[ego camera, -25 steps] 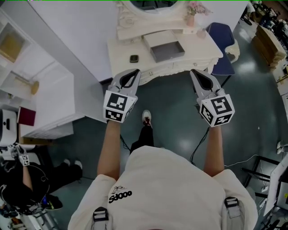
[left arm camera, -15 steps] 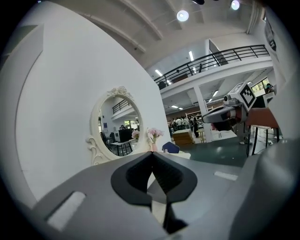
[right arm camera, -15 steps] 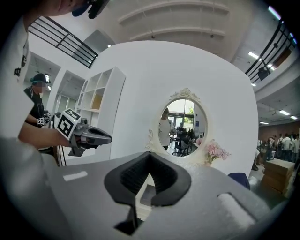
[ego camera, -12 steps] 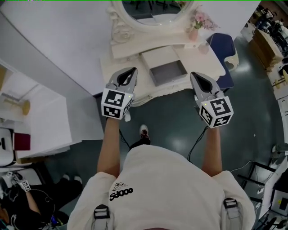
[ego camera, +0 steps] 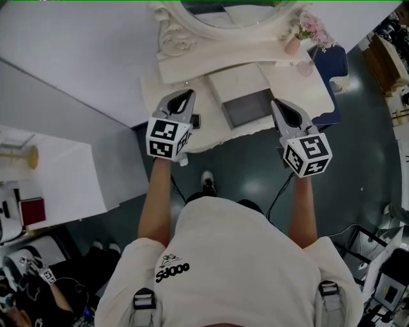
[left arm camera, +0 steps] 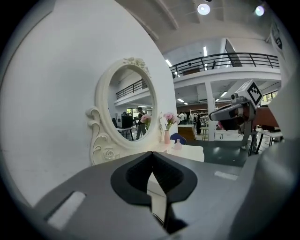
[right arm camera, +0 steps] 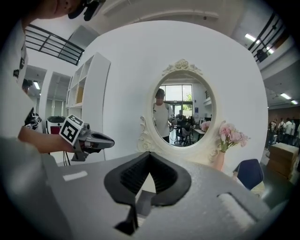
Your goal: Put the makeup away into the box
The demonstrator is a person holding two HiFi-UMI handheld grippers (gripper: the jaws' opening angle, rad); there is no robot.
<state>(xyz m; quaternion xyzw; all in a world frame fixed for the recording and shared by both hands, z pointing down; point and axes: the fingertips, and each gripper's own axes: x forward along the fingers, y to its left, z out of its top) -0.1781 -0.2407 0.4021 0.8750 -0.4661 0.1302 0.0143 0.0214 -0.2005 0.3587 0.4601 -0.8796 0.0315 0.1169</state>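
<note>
A white dressing table [ego camera: 300, 86] with an oval mirror [ego camera: 223, 13] stands ahead. On it lies an open grey box [ego camera: 248, 108] with a white flap behind it. A small dark makeup item [ego camera: 195, 120] lies left of the box, partly hidden by my left gripper [ego camera: 187, 94]. That gripper is shut and empty, over the table's front left part. My right gripper [ego camera: 275, 103] is also shut and empty, just right of the box. In the left gripper view my left gripper [left arm camera: 152, 153] points at the mirror [left arm camera: 131, 110]. My right gripper [right arm camera: 150, 153] points at the mirror [right arm camera: 182, 111] too.
A pink vase of flowers [ego camera: 300, 35] stands at the table's back right. A blue chair [ego camera: 337, 64] is to the right of the table. White shelving [ego camera: 57, 179] stands at the left. Cables and equipment lie on the dark floor at the right.
The person has walked up to the dressing table. Both grippers, formerly short of its front edge, now reach over it on either side of the box. Both stay shut.
</note>
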